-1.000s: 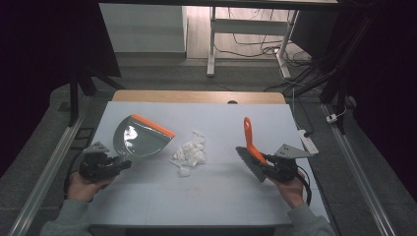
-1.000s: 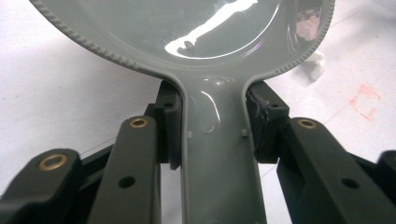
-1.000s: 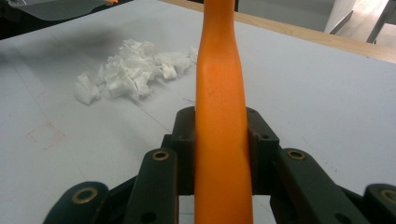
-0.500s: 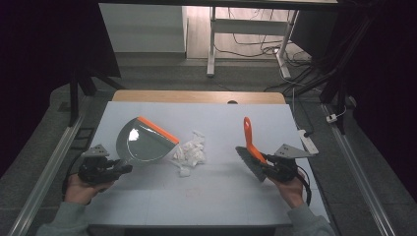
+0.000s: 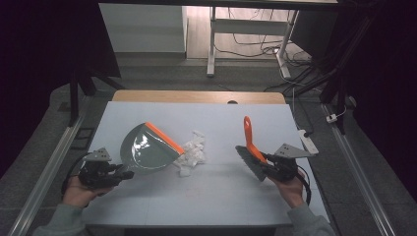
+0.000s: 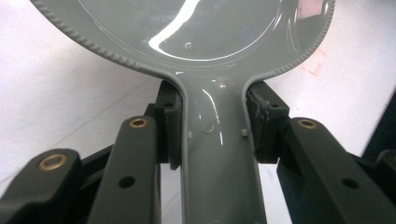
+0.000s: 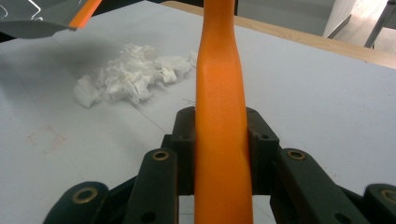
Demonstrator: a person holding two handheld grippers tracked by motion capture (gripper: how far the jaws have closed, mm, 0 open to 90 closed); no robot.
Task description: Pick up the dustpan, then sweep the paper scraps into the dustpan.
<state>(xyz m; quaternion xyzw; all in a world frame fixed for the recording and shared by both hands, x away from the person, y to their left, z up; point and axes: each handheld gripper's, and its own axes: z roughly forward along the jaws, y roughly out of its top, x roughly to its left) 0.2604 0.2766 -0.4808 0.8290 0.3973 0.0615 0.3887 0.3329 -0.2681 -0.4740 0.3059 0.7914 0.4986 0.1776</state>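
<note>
Left gripper (image 5: 123, 173) pinching dustpan (image 5: 145, 150) by its grey handle; right gripper (image 5: 263, 167) pinching brush (image 5: 251, 147) by its orange handle; paper scraps (image 5: 193, 153) between, touching dustpan's orange lip.

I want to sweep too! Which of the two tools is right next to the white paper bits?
The grey dustpan in the left gripper: its orange edge touches the paper scraps. The orange-handled brush stands apart.

Your high view's dim and murky at both sides, with light coming from top centre. Glare streaks the dustpan (image 6: 196, 28) up close; the near jaws look soft.
</note>
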